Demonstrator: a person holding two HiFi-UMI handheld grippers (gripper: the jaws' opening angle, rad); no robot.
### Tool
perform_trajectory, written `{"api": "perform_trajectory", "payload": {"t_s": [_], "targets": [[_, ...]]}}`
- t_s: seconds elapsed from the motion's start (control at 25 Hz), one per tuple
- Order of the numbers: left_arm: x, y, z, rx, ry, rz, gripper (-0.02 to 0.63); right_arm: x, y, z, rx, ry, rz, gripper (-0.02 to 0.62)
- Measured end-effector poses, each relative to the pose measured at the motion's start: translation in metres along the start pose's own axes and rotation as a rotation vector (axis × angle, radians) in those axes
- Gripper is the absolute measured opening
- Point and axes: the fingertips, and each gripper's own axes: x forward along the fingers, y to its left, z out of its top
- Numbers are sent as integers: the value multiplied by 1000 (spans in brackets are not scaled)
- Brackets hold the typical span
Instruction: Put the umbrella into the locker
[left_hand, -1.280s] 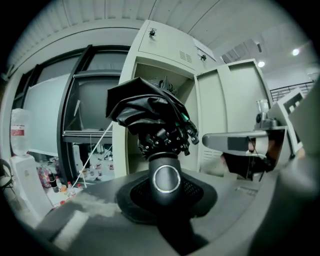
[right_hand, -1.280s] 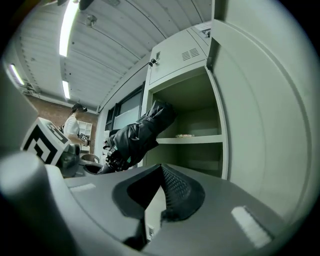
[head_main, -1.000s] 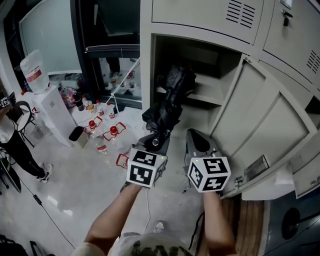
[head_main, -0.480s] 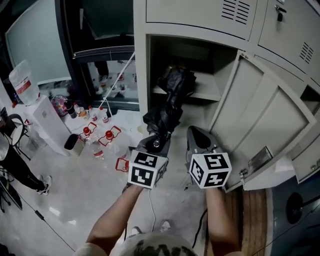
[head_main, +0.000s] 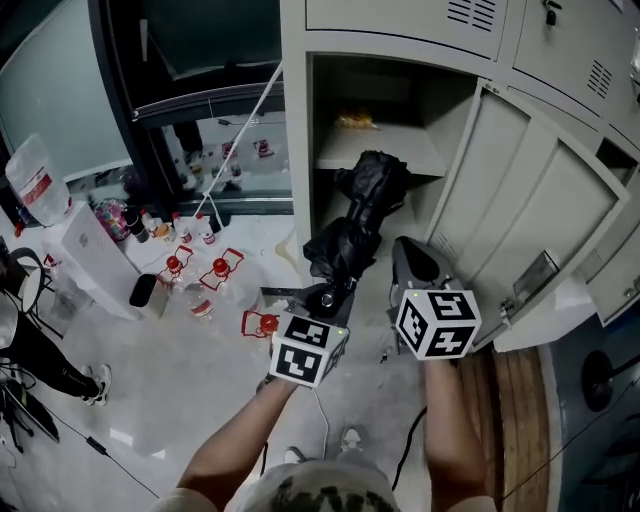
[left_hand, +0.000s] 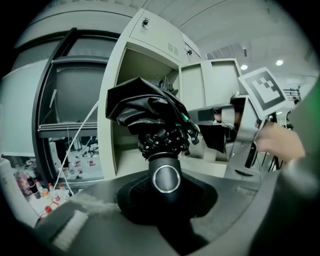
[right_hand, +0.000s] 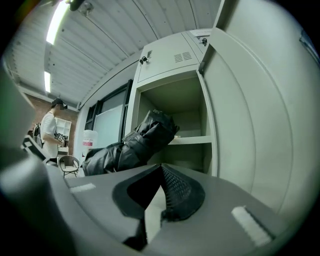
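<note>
Your left claw (head_main: 330, 297) was closed tight on the handle end of the folded black umbrella (head_main: 362, 210), so the long body pointed away from you, toward the open locker (head_main: 298, 130). The far end was near the front edge of the shelf (head_main: 405, 155); I could not tell if it was already inside. Your right claw (head_main: 417, 268) had its jaws together on nothing, beside the door (head_main: 545, 220), probably to keep the opening free.

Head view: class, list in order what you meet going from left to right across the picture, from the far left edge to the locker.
water jug → water dispenser → red-capped bottles → umbrella → locker door
</note>
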Motion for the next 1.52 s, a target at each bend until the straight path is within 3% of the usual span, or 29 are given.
{"api": "perform_trajectory", "payload": {"t_s": [0.32, 0.72, 0.96, 1.04, 1.52], "targets": [[5, -13, -28, -16, 57, -50, 87, -14, -6, 2, 5, -9, -47, -3], [44, -5, -41, -104, 138, -68, 87, -23, -14, 6, -24, 0, -36, -3], [64, -10, -37, -48, 188, -93, 87, -19, -22, 6, -35, 4, -19, -3], [68, -13, -40, -63, 199, -98, 87, -17, -24, 5, -40, 8, -12, -3], [104, 24, -2, -153, 231, -21, 87, -6, -32, -7, -56, 46, 32, -3]]}}
